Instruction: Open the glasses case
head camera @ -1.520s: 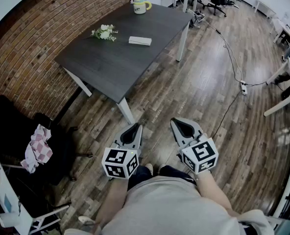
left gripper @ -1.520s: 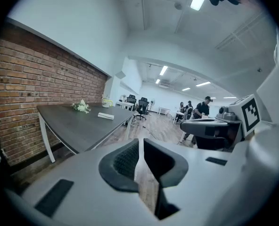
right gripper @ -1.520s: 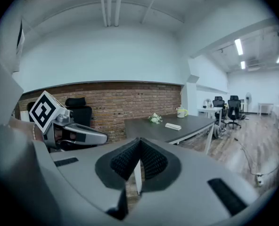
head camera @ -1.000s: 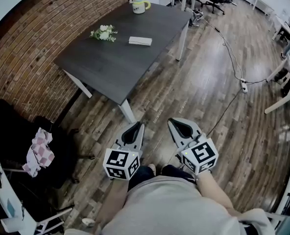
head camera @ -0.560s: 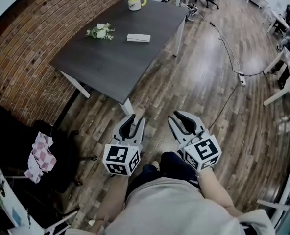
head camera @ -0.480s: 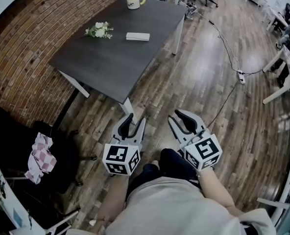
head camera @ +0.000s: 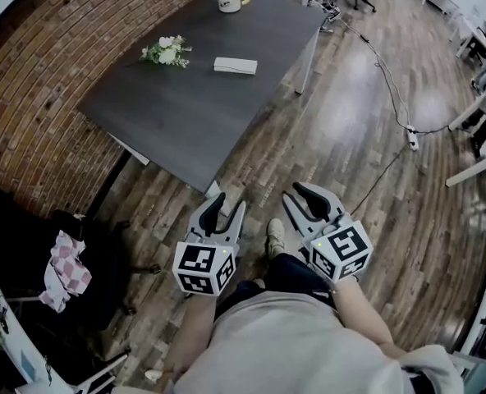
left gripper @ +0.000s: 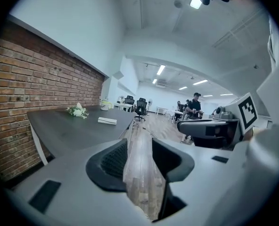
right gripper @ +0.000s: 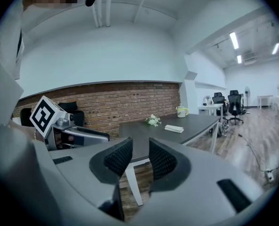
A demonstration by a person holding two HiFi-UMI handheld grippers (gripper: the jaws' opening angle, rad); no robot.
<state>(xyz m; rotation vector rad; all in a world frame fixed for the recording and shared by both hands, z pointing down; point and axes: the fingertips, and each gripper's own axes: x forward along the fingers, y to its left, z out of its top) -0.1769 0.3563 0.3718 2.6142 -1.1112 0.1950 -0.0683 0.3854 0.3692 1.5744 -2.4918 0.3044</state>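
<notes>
Head view: two grey grippers, left gripper [head camera: 217,208], right gripper [head camera: 313,195], jaws just opening, nothing between; one flat white glasses case [head camera: 235,66] on one dark grey table [head camera: 185,113].

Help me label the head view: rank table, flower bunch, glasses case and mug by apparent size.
Table: by far the largest.
Flower bunch and glasses case: look about alike, so no ranking.
Mug: seems smallest, but it is farthest away and clipped at the top edge.
</notes>
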